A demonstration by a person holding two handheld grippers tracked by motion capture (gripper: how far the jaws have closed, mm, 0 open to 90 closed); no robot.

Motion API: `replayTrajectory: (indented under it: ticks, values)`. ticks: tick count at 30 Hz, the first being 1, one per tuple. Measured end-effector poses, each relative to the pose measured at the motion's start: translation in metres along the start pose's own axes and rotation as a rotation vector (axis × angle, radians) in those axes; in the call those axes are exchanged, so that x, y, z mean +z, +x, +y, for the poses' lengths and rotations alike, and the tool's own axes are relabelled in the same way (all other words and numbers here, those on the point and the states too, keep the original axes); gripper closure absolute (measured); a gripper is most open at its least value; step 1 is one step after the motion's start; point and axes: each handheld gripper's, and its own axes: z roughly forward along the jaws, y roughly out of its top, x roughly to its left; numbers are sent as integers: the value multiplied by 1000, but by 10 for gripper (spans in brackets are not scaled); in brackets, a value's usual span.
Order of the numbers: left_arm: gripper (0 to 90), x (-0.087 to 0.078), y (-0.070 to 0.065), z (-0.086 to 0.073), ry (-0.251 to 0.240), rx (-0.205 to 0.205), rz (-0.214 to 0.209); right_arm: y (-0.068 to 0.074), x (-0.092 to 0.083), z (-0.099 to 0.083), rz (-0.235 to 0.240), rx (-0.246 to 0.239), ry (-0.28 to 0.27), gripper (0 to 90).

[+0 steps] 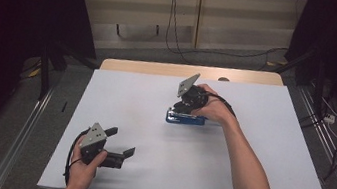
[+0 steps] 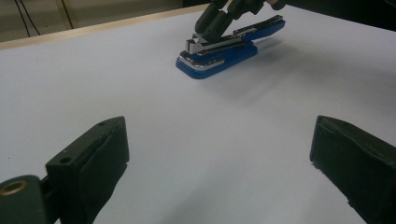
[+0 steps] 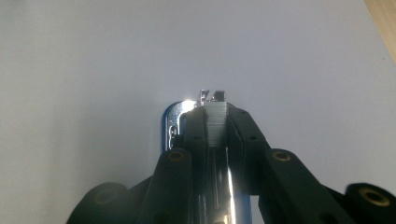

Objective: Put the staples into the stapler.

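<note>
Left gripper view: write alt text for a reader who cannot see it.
A blue stapler lies on a white table, with the right gripper pinching the metal part at its front end. Nearer the camera, the left gripper has its two black jaws wide apart with nothing between them.

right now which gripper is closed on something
The right gripper: its jaws pinch the metal staple strip at the front of the blue stapler. The left gripper stands wide open over bare table, apart from the stapler.

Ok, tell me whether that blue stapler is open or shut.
Open. In the left gripper view the blue stapler's top arm tilts up off its base, baring the silver staple channel, where the right gripper is clamped.
</note>
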Motion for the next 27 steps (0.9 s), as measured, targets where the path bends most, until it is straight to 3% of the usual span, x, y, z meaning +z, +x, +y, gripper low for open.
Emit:
replayTrajectory:
  ticks: [11,27]
  values:
    - [50,0,0,0,4,-3,-2,-2,2,0,20,8,1,794]
    - [49,0,0,0,2,-1,-1,-1,4,1,11,29,2,768]
